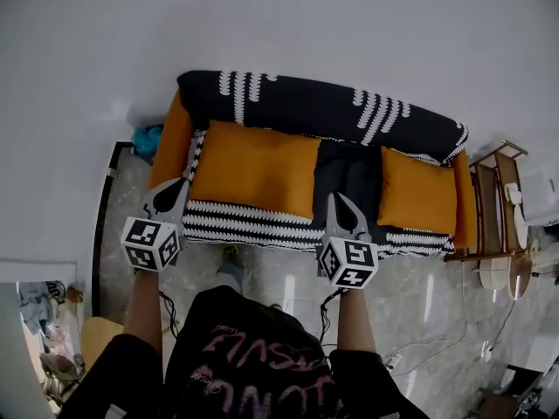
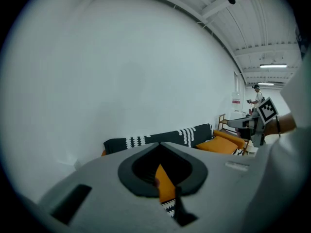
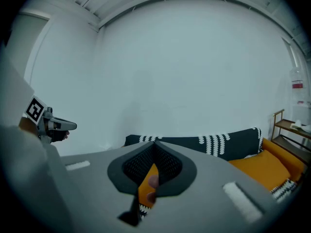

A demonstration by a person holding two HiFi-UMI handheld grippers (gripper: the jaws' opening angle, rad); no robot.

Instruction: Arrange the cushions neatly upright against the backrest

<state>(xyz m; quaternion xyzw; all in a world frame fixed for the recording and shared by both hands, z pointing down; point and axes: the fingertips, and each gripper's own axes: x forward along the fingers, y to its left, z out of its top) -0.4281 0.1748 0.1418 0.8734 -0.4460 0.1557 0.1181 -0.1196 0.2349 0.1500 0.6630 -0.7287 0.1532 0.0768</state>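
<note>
Head view: sofa [image 1: 262, 223] against a plain white wall [image 1: 279, 24], glossy stone-look floor [image 1: 279, 278] in front. The backrest [image 1: 306, 103] is draped in black fabric with white knit-style stripe groups. The front band is a black/white zigzag weave and the arm ends are orange.
- left cushion [image 1: 253, 171]: smooth orange fabric, wide rectangle, long axis left-right along the sofa, far edge at the backrest.
- right cushion [image 1: 417, 190]: same fabric, smaller and squarer, set near the right arm. A dark strip of seat separates the two.
- From this steep angle I can't tell whether they lean or lie flat.
- A wooden rack [image 1: 491, 208] stands just right of the sofa.
- left tool [image 1: 179, 188] is near the left cushion's left corner and right tool [image 1: 339, 204] is over the front band below the dark strip. Both point at the sofa; contact can't be judged.

Left gripper view: the left tool [image 2: 161, 149] has its jaws pressed together with nothing pinched. Orange fabric and zigzag trim show through the slot behind the tips. The striped backrest runs left-right beyond, and the right tool [image 2: 238, 123] is off to the right, level.

Right gripper view: the right tool [image 3: 154, 152] has its jaws pressed together and is empty, with orange visible through its slot. The backrest is ahead, orange cushion fabric is at far right, and the left tool [image 3: 68, 125] is at left.
</note>
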